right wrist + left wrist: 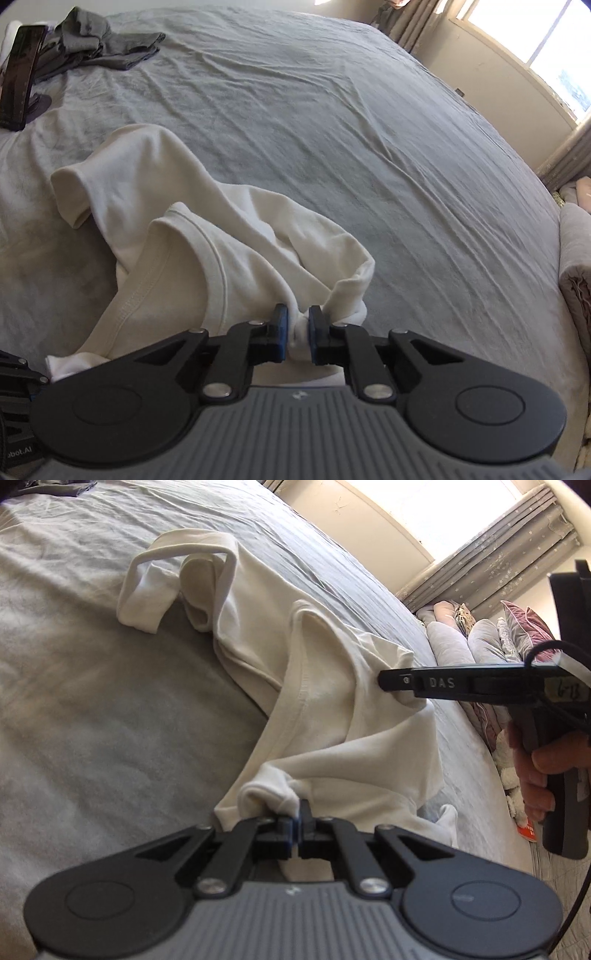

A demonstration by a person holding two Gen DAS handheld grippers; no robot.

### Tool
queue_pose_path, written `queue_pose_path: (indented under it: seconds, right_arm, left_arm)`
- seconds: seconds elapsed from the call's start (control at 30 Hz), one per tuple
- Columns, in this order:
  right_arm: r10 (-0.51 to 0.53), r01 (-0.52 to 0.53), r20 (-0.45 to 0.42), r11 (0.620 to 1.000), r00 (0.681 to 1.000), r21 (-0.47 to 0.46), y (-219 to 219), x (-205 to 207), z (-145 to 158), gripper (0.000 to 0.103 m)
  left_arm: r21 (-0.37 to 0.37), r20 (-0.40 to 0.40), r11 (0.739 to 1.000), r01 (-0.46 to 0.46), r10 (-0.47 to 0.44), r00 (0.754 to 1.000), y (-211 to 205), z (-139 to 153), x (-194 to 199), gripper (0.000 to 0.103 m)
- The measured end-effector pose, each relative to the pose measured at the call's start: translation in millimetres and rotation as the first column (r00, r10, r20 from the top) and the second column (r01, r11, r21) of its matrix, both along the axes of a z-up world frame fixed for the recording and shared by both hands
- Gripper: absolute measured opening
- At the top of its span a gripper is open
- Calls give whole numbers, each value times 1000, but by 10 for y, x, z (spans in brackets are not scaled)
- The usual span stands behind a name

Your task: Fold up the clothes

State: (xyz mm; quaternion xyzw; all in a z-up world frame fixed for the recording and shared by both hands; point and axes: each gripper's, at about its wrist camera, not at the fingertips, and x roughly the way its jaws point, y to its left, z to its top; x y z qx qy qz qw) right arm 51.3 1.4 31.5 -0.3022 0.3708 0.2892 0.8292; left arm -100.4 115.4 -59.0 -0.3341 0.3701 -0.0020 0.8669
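Clamped between the pads of the left hand-held gripper [298,814] is a bunched edge of the crumpled cream cotton T-shirt [332,716], which is spread over the grey quilted bed [92,709]; another fold is pinched by the right hand-held gripper [298,328], apparently so the shirt can be pulled flat for folding.

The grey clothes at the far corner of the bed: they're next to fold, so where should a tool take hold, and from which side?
Probably the flat flap of the grey clothes that sticks out toward the bare sheet. Come in low from that open side; the dark upright panel crowds the other.
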Motion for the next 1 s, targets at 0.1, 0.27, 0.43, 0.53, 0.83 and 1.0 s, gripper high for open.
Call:
queue_pose_path:
  seconds: [0.1, 0.27, 0.43, 0.53, 0.83, 1.0]
  right_arm:
    - [-93, 90, 36, 993, 995, 71, -289, -91, 170, 11]
    - [-234, 214, 100, 961, 967, 176, -795, -302, 535, 11]
    - [-386, 327, 161, 896, 908, 301, -1262, -552, 885, 11]
    - [-442, 353, 205, 865, 873, 357, -1450, -706, 1084, 11]
    - [-591, 367, 323, 756, 739, 542, -2031, -1095, 1881, 0]
    - [-549, 353, 266, 768, 792, 534, -2071, -1170, 1798, 0]
  left_arm:
    - [63, 38, 998, 17, -19, 999, -40, 93, -52, 2]
    - [130, 132, 991, 24, -41, 990, -58, 320, -95, 2]
    - [203, 238, 979, 28, -77, 968, -95, 683, -96, 2]
    - [245, 294, 970, 4, -78, 953, -61, 1017, -77, 2]
    - [307, 401, 949, -77, -56, 915, 119, 1934, 30, 2]
    - [276, 341, 959, -69, -30, 940, 241, 1880, -17, 2]
